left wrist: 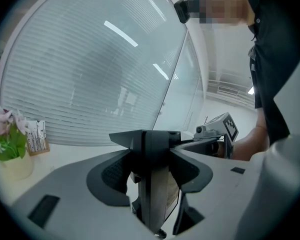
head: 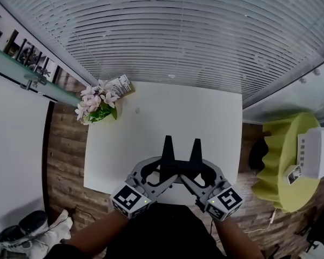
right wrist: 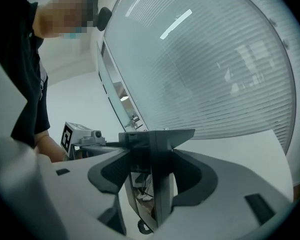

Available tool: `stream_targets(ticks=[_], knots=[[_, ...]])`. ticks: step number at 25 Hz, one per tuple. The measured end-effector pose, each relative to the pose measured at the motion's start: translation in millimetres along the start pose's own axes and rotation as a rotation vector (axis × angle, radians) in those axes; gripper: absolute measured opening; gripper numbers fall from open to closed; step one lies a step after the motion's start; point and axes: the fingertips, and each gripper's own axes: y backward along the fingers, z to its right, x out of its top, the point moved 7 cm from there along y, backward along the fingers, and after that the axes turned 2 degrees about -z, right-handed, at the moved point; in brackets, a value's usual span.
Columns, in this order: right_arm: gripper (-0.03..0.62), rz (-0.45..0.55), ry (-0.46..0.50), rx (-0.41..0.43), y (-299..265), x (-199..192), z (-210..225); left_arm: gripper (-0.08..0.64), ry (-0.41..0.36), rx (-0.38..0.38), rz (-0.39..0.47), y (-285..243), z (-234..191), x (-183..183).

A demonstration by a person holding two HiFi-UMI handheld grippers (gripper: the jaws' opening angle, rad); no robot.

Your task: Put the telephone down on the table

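A dark, glossy telephone [head: 181, 169] is held level between my two grippers, over the front part of the white table [head: 151, 123]. My left gripper [head: 167, 144] is shut on its left end and my right gripper [head: 196, 147] on its right end. In the left gripper view the telephone [left wrist: 162, 194] shows edge-on between the closed jaws of the left gripper [left wrist: 150, 139]. The right gripper view shows the telephone's reflective face [right wrist: 140, 189] clamped in the right gripper [right wrist: 157, 136]. Whether the telephone touches the table is hidden.
A pot of pink flowers [head: 97, 106] and a small printed card [head: 121, 84] stand at the table's far left corner. Slatted blinds [head: 194, 31] run behind the table. A yellow-green round seat [head: 286, 166] carrying a white box is at right. Shoes [head: 21, 233] lie on the wooden floor at left.
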Motion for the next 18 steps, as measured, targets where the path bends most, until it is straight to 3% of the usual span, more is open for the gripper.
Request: stream_targets(ticks=[18], knots=[[0.273,-0.116,-0.195,-0.028,-52,-34,63,0.244,0.162,-0.035,-0.123,-47,-65,-38]])
